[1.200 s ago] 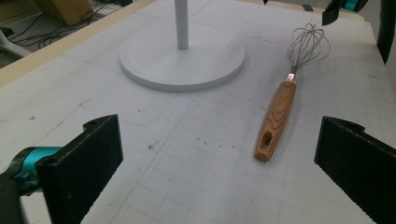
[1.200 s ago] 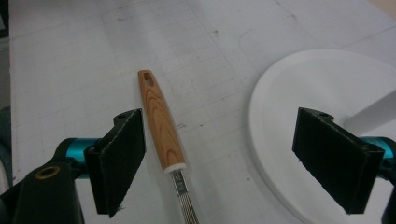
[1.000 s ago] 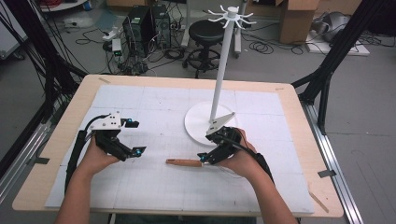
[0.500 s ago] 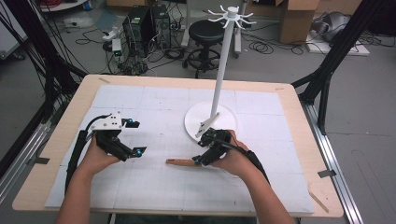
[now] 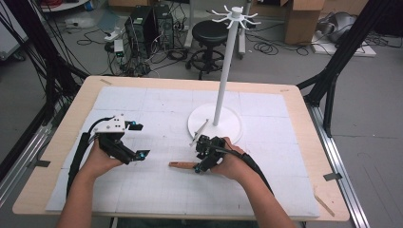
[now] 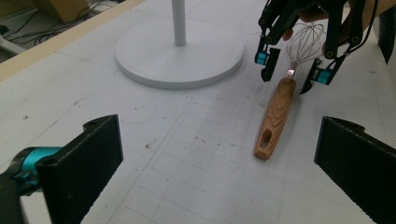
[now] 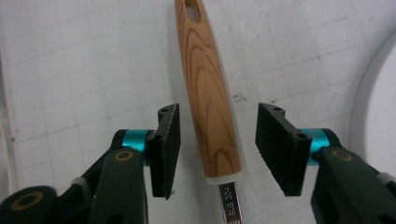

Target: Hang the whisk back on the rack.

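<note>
I see my right gripper (image 7: 215, 149) open, with one jaw on each side of the whisk's (image 6: 275, 112) wooden handle, not touching it. The whisk lies flat on the table (image 5: 62, 128), near the middle and toward the front edge, beside the white stand (image 5: 216, 124). My left gripper (image 5: 124, 147) is open wide, holding nothing.

Grained wooden whisk handle (image 7: 208, 98), thin metal wires (image 6: 306, 43), matt white grid mat (image 5: 142, 190).

Black claw (image 7: 215, 149) with ribbed pads (image 7: 170, 149), teal joints, brass-ringed pivots
</note>
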`<state>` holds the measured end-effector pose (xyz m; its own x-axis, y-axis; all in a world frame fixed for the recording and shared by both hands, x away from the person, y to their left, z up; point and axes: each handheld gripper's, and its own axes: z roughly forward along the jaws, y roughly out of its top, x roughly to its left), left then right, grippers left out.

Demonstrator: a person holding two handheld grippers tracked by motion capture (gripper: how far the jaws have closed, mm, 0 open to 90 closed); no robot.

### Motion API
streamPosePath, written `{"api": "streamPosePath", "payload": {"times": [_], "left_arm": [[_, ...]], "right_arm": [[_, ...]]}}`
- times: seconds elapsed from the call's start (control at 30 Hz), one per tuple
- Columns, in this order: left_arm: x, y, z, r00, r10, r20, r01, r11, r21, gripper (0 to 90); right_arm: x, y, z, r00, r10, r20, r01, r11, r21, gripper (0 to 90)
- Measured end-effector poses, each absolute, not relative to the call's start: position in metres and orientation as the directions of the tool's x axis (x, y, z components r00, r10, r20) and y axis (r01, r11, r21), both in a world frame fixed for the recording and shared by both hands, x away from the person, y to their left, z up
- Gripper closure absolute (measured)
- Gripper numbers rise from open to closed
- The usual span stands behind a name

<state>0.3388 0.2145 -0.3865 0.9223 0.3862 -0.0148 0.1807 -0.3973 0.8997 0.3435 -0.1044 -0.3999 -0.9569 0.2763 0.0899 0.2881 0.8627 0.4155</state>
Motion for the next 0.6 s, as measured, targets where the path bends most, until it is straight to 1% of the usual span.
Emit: {"api": "streamPosePath", "payload": {"times": [0.03, 0.17, 0.33, 0.47, 0.6], "left_arm": [[0.3387, 0.2143, -0.3866, 0.922, 0.386, -0.015, 0.181, -0.397, 0.9, 1.6], [0.3387, 0.2136, -0.3869, 0.923, 0.385, -0.015, 0.182, -0.4, 0.898, 1.6], [0.3397, 0.2128, -0.3888, 0.923, 0.385, -0.017, 0.188, -0.411, 0.892, 1.6], [0.34, 0.2124, -0.3893, 0.923, 0.383, -0.016, 0.187, -0.413, 0.891, 1.6], [0.341, 0.2123, -0.3906, 0.923, 0.385, -0.018, 0.192, -0.418, 0.888, 1.6]], "right_arm": [[0.3441, -0.1023, -0.4029, -0.957, 0.275, 0.093, 0.289, 0.871, 0.396, 54.0], [0.3444, -0.0999, -0.4048, -0.955, 0.28, 0.1, 0.296, 0.874, 0.385, 55.0], [0.3434, -0.096, -0.4071, -0.961, 0.253, 0.109, 0.276, 0.884, 0.377, 58.6], [0.3435, -0.0945, -0.4099, -0.964, 0.247, 0.092, 0.264, 0.896, 0.358, 59.9], [0.3428, -0.0931, -0.4122, -0.961, 0.262, 0.09, 0.277, 0.899, 0.338, 61.6]]}}
